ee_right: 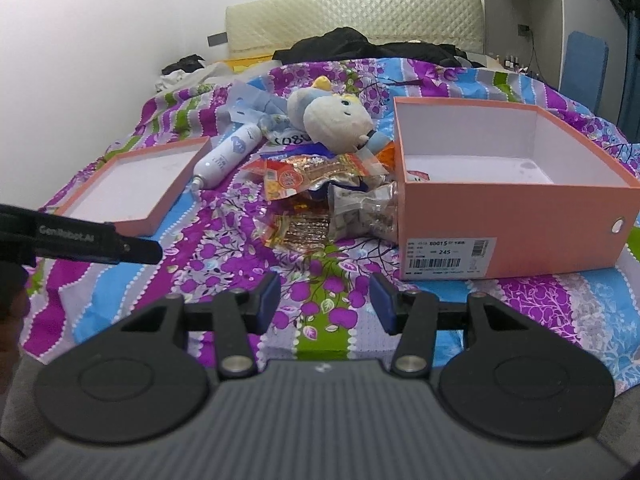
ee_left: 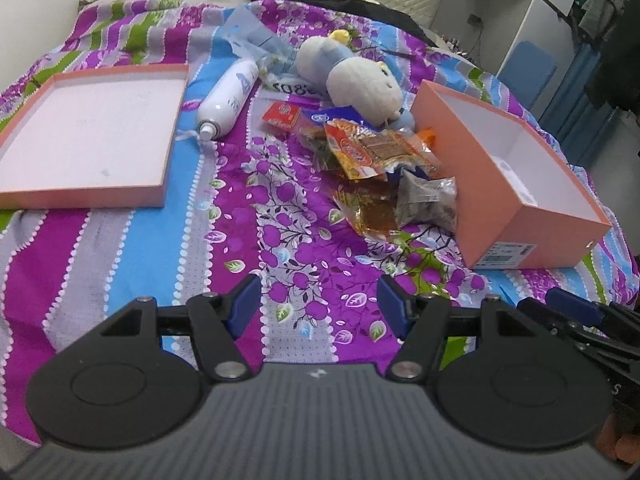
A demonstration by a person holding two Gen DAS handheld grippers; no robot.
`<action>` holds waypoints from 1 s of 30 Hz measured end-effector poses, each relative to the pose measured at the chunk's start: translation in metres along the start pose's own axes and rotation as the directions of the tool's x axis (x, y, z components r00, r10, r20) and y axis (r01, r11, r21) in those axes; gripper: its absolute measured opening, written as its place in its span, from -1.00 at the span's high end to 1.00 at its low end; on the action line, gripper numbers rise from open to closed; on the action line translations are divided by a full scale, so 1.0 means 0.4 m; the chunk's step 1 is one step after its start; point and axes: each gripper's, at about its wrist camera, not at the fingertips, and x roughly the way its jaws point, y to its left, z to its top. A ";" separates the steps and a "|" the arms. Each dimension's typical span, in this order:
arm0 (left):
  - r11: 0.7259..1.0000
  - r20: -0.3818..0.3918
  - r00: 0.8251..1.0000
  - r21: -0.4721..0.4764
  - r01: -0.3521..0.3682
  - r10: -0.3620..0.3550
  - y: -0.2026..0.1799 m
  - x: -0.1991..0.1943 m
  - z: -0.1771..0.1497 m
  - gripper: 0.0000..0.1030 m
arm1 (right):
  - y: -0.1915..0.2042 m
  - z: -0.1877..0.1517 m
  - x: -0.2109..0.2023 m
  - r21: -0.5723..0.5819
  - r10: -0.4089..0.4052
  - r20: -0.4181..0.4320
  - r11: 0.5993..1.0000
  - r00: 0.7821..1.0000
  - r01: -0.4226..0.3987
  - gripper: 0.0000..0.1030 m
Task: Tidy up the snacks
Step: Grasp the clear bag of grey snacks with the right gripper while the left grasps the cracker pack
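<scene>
Both the left gripper (ee_left: 318, 304) and right gripper (ee_right: 324, 302) sat low in frame, jaws spread wide and empty.

Home bedroom: bed with floral striped bedspread (ee_right: 224, 280), quilted headboard (ee_right: 352, 24), plush toy (ee_right: 332, 120), clothes heap (ee_right: 360, 46).

- Bedspread (ee_left: 132, 248) — purple, blue, grey and green stripes with floral print.
- Box (ee_right: 516, 236) at 3 o'clock — salmon-pink outside, white inside.
- Lid (ee_left: 86, 130) at 9 o'clock: same colours.
- Snack packets (ee_left: 376, 152): orange, red, gold.
- Plush toy (ee_left: 352, 76): blue-and-cream.
- Bottle (ee_left: 228, 100): white.
</scene>
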 end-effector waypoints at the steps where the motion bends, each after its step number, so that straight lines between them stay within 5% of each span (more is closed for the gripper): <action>1: 1.000 -0.005 1.000 -0.004 0.004 -0.004 0.002 0.013 0.002 -0.34 | 0.001 -0.003 0.008 -0.003 -0.001 -0.005 1.000 1.000 0.001 0.00; 13: 0.996 -0.025 0.999 -0.086 0.025 -0.027 0.057 0.142 0.037 -0.34 | 0.024 -0.008 0.110 -0.037 -0.003 -0.049 0.999 0.999 0.001 0.00; 21: 0.986 -0.010 0.996 -0.146 0.083 -0.085 0.093 0.218 0.079 -0.34 | 0.057 0.036 0.198 -0.077 -0.053 -0.005 0.996 0.999 0.052 0.00; 30: 0.921 0.050 0.968 -0.301 0.249 -0.246 0.122 0.349 0.178 -0.34 | 0.098 0.070 0.345 -0.238 -0.210 0.095 0.944 0.973 0.227 0.00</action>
